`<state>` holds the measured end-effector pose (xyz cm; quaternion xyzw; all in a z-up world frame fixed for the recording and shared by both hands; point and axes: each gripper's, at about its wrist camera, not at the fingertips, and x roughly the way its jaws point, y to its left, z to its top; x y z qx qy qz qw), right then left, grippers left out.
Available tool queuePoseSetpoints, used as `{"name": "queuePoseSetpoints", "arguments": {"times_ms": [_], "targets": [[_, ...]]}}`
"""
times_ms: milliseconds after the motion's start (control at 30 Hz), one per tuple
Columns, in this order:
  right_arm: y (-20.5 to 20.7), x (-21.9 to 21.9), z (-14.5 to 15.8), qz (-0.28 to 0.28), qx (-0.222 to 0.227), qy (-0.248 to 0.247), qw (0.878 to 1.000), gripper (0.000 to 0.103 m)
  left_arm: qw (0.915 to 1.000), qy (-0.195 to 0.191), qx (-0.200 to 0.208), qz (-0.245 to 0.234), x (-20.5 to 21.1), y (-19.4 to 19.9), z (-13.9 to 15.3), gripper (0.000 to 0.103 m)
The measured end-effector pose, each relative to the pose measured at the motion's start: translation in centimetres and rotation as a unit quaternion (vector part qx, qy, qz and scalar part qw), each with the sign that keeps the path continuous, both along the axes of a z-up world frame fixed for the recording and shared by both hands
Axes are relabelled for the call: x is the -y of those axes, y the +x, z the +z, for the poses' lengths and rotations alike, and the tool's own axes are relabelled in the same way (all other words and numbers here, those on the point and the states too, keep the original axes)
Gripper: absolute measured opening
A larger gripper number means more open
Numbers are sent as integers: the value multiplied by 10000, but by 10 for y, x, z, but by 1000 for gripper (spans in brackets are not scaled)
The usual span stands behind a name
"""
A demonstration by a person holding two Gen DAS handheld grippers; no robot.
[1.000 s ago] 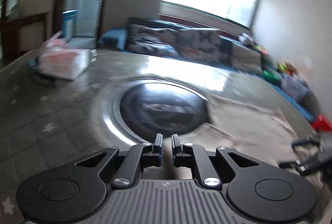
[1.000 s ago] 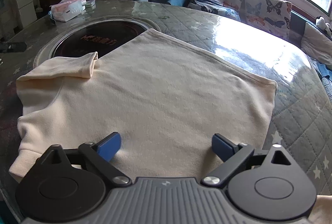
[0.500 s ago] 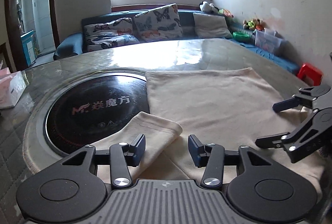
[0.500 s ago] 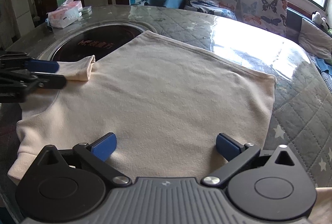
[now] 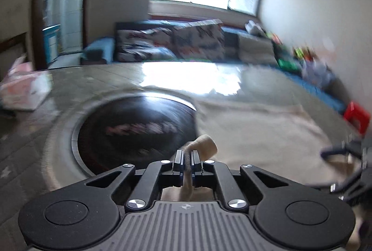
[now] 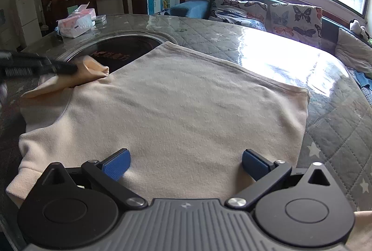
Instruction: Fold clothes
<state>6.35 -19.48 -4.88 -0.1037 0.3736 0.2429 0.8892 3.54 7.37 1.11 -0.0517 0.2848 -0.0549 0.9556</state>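
Note:
A cream sweatshirt (image 6: 176, 107) lies flat on the round table, its body spread toward the sofa side. It also shows in the blurred left wrist view (image 5: 260, 132). My left gripper (image 5: 187, 156) is shut on the folded sleeve cuff (image 5: 204, 146) and holds it lifted near the black hob. In the right wrist view that gripper (image 6: 69, 68) shows at the left edge, on the sleeve (image 6: 90, 69). My right gripper (image 6: 186, 162) is open, just above the near part of the sweatshirt, with nothing between its blue pads (image 6: 116, 163).
A round black induction hob (image 6: 116, 48) is set in the table (image 6: 232, 41), partly under the garment. A pink tissue pack (image 6: 75, 24) sits at the far left. A sofa with butterfly cushions (image 6: 267, 14) stands beyond the table. A red stool (image 5: 355, 116) stands at the right.
My left gripper was open over the sleeve cuff half a second ago; it has shut on the cuff and lifted it. My right gripper has stayed open in place.

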Motion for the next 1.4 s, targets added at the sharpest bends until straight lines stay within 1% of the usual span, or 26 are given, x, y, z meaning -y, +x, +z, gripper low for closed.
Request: {"name": "queuePoseSetpoints", "arguments": {"times_ms": [67,167,233,400,567,633,700,833,933,1000,1067,1100,1200,1233,1267,1300,1400], "targets": [[0,0,0,-4,-2,-3,10000,103,9994,-198,114,274,-19,-8,8,6],[0,-1,0,-6,-8,-11,10000,103,9966,-383,249,683,-49,-24,14,6],[0,0,0,-11,-6,-9,10000,103,9938,-424,282,986,-67,-36,12,6],[0,-1,-1,-41,-4,-17,10000,103,9867,-313,-2,1598,-97,-47,-7,6],[1,-1,0,-64,-20,-35,10000,103,9749,-197,-291,2200,-125,-58,-26,6],[1,-1,0,-68,-23,-40,10000,103,9704,-193,-324,2386,-132,-62,-27,7],[1,-1,0,-67,-23,-40,10000,103,9679,-219,-403,2472,-130,-62,-24,7],[1,-1,0,-66,-24,-41,10000,103,9775,-115,-238,2091,-107,-55,-11,9],[1,-1,0,-67,-18,-37,10000,103,9839,-90,-220,1773,-92,-38,-7,9],[0,-1,0,-69,-10,-32,10000,103,9858,36,-236,1660,-85,-27,-8,9],[0,-1,-1,-69,-8,-30,10000,103,9855,131,-261,1671,-81,-21,-8,9],[0,-1,-1,-68,-8,-30,10000,103,9859,98,-239,1656,-82,-20,-6,10],[0,0,0,-66,-9,-29,10000,103,9886,-130,-281,1472,-86,-19,-6,17],[0,0,-1,-66,-2,-24,10000,103,9898,-119,-345,1377,-84,-18,-9,20],[0,0,-1,-65,4,-19,10000,103,9909,-99,-410,1282,-83,-16,-12,28],[0,0,-1,-64,10,-14,10000,103,9908,33,-478,1269,-80,-13,-16,32],[0,0,-1,-63,32,-1,10000,103,9898,367,-469,1293,-79,-7,-22,32]]}}
